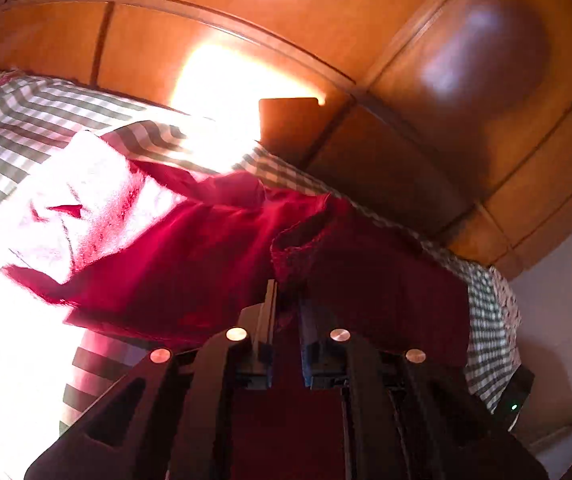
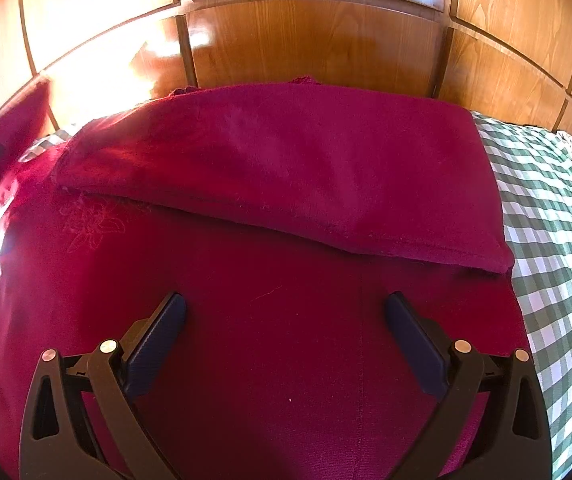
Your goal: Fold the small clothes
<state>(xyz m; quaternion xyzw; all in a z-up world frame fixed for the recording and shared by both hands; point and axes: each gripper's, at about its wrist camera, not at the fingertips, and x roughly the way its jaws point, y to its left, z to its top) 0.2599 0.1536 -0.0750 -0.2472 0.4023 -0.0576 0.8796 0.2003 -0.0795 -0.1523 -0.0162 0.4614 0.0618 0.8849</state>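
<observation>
Left gripper jaws pinch the soft crimson garment (edge folded over); right gripper jaws gape wide.

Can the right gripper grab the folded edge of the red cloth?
Probably yes: the right gripper is open over the red cloth, and the folded edge lies just ahead with nothing between.
</observation>
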